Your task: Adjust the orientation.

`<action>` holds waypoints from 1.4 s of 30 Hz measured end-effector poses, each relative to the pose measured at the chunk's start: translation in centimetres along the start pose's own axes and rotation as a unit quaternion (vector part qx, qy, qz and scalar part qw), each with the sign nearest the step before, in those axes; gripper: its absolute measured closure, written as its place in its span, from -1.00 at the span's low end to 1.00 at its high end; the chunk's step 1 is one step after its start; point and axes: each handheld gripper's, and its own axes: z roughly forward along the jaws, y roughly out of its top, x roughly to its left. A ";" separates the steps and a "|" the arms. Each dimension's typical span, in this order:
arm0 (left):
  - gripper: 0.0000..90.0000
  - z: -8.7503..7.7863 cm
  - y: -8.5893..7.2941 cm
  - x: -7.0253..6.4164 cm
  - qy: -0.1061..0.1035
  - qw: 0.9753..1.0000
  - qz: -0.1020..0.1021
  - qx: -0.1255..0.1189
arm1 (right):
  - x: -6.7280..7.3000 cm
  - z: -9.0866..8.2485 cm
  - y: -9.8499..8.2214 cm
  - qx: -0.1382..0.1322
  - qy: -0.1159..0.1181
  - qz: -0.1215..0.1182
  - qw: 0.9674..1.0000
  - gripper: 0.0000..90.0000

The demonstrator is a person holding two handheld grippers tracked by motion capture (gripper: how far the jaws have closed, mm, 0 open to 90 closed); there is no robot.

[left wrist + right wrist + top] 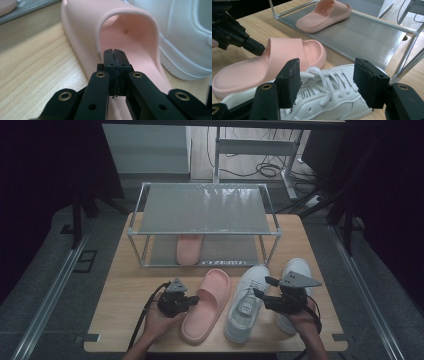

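Note:
A pink slipper lies on the wooden table beside a white sneaker. My left gripper is at the slipper's left side, its jaws shut with nothing between them. In the left gripper view the closed tips sit just before the slipper's strap opening. My right gripper stands open over the sneaker. In the right gripper view its wide-apart jaws frame the sneaker's laces. A second white sneaker lies partly hidden behind the right gripper.
A metal two-shelf rack stands at the table's back. A matching pink slipper rests on its lower shelf. Bare table lies left of my left gripper. Table legs and cables are on the floor beyond.

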 end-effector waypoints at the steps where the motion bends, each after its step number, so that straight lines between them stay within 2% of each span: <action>1: 1.00 0.0 0.0 0.1 -0.002 1.000 -0.003 -0.001 | 0.0 0.0 0.0 0.000 0.000 0.001 1.000 -0.15; 20: 1.00 0.1 0.9 2.0 0.024 0.999 -0.021 -0.006 | 0.0 0.0 -0.1 0.001 0.000 0.000 1.000 -0.15; 26: 0.95 -1.0 0.7 1.5 0.018 0.999 -0.020 -0.021 | 0.0 0.0 0.0 0.000 -0.001 0.001 1.000 -0.15; 35: 0.76 -2.1 -0.1 0.8 -0.013 0.999 -0.039 -0.029 | 0.0 0.1 -0.1 0.001 -0.001 0.001 1.000 -0.15; 42: 0.62 -2.3 -0.3 0.3 -0.012 0.999 -0.038 -0.028 | 0.0 0.1 -0.1 0.001 -0.001 0.001 1.000 -0.15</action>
